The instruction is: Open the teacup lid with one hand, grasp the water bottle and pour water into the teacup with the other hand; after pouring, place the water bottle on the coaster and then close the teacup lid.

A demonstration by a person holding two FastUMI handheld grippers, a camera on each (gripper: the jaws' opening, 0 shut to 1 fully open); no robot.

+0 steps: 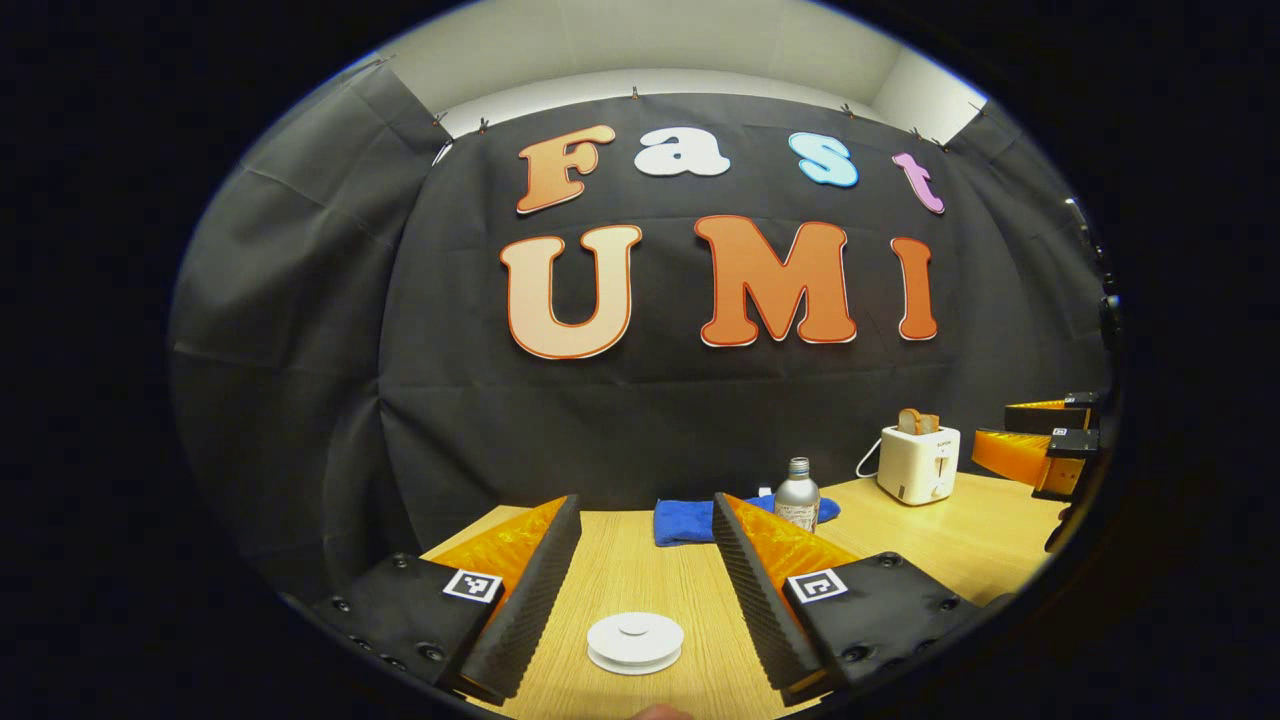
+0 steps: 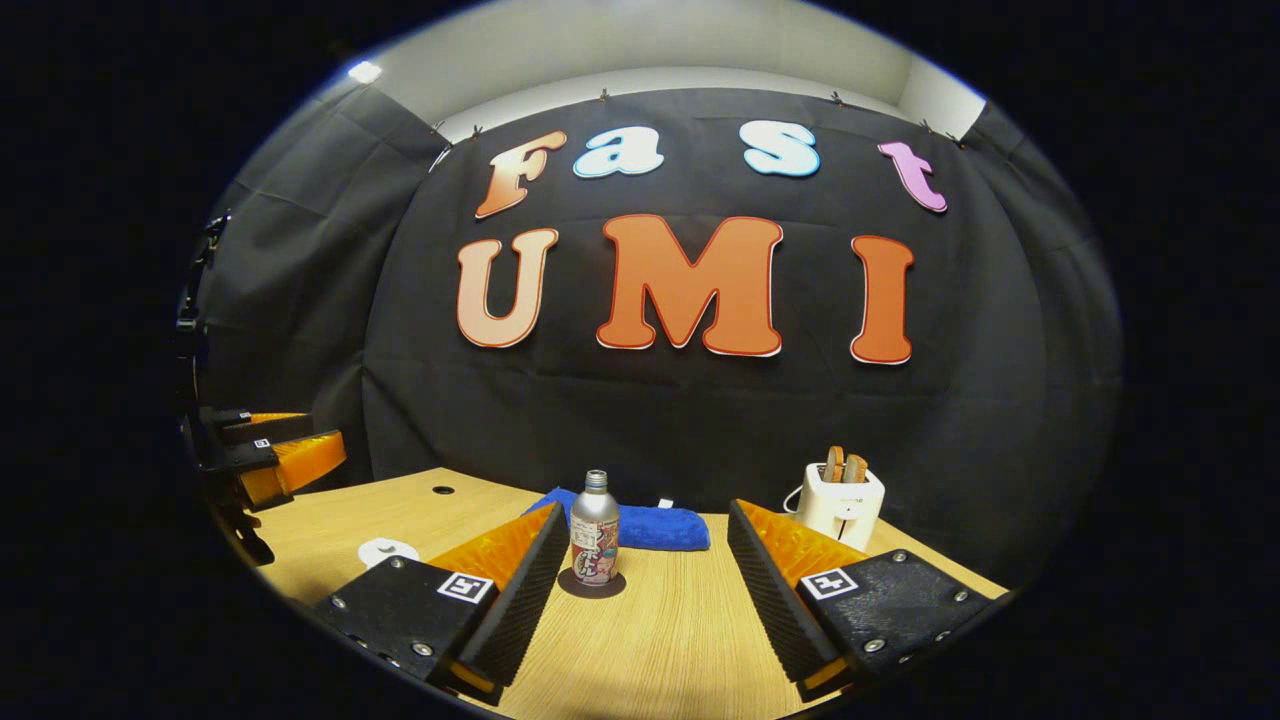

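my left tongs point(image 1: 640, 560) hang released over the table point(image 1: 650, 570), the white teacup point(image 1: 635, 641) with its lid on between their fingers, untouched. my right tongs point(image 2: 640, 570) gape too, the water bottle point(image 2: 594, 528) upright on its dark coaster point(image 2: 591, 585) just ahead, before a blue cloth point(image 2: 650, 526).

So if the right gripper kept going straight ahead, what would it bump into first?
Probably the water bottle on its dark coaster. It stands ahead, near the left finger of the open right gripper. Depth is hard to judge; it might slip past to the blue towel behind.
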